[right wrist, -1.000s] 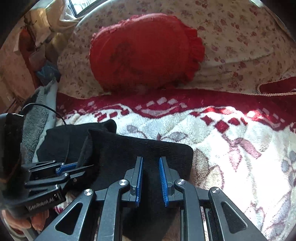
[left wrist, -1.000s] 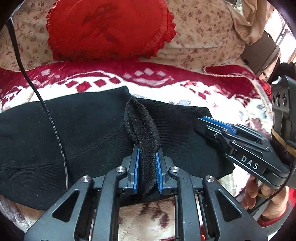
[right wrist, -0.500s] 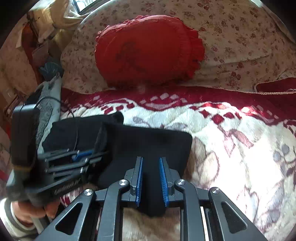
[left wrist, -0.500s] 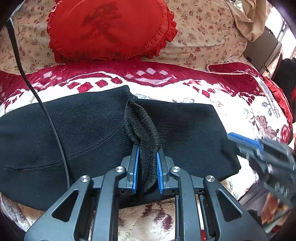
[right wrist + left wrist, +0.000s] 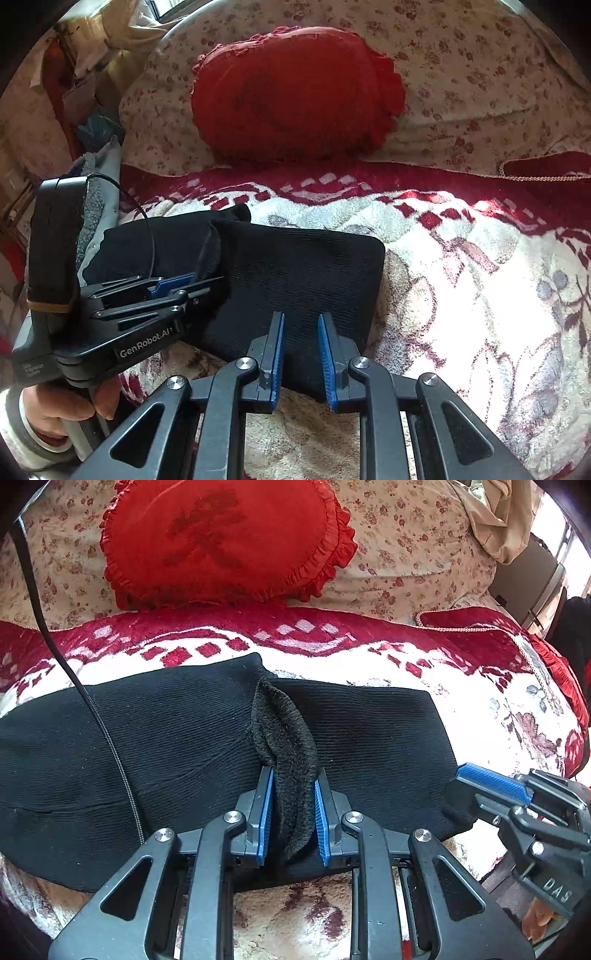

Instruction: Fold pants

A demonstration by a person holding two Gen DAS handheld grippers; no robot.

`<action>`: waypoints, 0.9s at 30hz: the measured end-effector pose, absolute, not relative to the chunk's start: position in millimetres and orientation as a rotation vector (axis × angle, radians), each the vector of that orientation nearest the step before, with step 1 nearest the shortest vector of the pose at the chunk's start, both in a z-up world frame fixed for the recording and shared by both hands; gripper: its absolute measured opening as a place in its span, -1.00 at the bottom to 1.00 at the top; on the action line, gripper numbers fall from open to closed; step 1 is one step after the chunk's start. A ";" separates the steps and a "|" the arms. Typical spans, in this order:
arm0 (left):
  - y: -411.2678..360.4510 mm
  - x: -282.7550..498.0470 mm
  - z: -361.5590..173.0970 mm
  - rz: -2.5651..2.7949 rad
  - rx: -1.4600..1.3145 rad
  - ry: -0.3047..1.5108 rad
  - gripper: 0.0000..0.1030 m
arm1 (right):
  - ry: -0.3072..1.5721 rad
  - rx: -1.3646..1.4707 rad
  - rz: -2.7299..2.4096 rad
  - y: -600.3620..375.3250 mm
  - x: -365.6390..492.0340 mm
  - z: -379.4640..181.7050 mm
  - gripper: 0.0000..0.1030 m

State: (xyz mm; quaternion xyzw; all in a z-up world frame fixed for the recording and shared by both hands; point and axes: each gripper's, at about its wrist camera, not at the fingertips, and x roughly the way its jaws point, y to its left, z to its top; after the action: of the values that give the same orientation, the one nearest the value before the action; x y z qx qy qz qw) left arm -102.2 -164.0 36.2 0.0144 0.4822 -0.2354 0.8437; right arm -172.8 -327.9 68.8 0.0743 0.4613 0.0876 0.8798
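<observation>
Pinching a fuzzy fold of the pants (image 5: 184, 746), left gripper (image 5: 291, 812) — right gripper (image 5: 301, 354) fingers parted, empty.

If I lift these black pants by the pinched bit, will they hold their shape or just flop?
Likely flop: the pants lie limp, and the left gripper has bunched a soft fold between its jaws. Probably not slippery, since the ribbed knit and fuzzy lining look grippy. The unheld side near the right gripper would probably droop.

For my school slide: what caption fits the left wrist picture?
Left gripper pinching a fuzzy fold of black pants on a blanket.
</observation>
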 end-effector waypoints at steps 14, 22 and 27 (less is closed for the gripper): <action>-148.7 -109.7 49.0 -0.439 0.038 1.000 -0.36 | 0.973 0.130 0.211 -306.9 -170.5 72.5 -0.67; -129.1 -113.5 57.5 -0.408 -0.004 0.988 -0.26 | 1.035 0.150 0.220 -298.7 -164.8 52.4 -0.67; -103.3 -118.7 67.7 -0.360 -0.038 0.963 -0.26 | 0.999 0.134 0.223 -300.2 -149.2 70.5 -0.67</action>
State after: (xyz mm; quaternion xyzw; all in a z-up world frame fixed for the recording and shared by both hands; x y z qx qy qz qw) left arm -118.7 -103.3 67.7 -0.0182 0.4606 -0.1723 0.8705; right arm -149.2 -300.2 70.5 0.0643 0.4776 0.1065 0.8697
